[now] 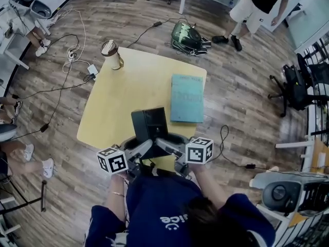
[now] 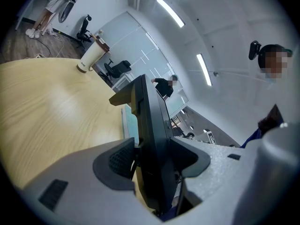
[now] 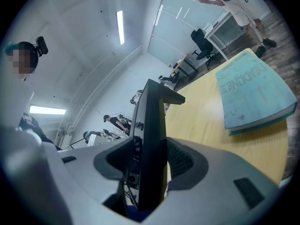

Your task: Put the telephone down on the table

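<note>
Between the two sets of jaws, the black telephone stands on edge, clamped from both sides: the left hand-held gripper presses its pads on one face, the right hand-held gripper on the opposite face, jaws part-way apart. Both hold it at the near edge of the yellow bench. A teal book lies ahead, apart from the telephone.

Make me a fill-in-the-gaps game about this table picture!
The left hand-held gripper and the right hand-held gripper both clamp the ___ desk telephone.
A flat teal ___ lies on the light yellow wooden table.
The green backpack sits on the wooden ___.
Missing words: black; book; floor.
</note>
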### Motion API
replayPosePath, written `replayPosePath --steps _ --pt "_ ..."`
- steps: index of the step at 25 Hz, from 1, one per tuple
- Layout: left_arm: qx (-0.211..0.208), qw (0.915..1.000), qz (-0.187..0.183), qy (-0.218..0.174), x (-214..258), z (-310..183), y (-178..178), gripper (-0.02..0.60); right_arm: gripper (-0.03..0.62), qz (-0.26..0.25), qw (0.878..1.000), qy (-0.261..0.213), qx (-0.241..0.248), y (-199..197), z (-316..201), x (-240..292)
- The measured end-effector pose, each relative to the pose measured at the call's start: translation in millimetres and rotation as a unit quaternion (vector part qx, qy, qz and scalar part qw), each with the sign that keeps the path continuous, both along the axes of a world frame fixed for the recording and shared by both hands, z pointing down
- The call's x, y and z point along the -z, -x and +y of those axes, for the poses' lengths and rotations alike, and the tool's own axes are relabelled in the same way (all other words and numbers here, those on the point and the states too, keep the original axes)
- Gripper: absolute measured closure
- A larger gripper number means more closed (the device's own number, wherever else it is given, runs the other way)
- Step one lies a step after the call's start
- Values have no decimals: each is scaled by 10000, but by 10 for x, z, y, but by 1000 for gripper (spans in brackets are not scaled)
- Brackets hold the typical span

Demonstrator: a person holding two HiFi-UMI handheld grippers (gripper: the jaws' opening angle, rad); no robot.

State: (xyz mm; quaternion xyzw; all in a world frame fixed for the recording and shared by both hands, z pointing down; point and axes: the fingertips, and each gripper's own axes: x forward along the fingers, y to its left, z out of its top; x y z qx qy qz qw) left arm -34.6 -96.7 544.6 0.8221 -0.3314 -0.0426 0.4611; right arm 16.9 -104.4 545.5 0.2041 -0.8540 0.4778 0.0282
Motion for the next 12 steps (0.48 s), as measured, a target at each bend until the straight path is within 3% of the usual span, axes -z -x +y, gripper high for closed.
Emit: replayPosePath --steps 12 --pt "-75 9998 -6 -159 20 -378 385 347 372 -36 9999 -24 -101 384 -370 8"
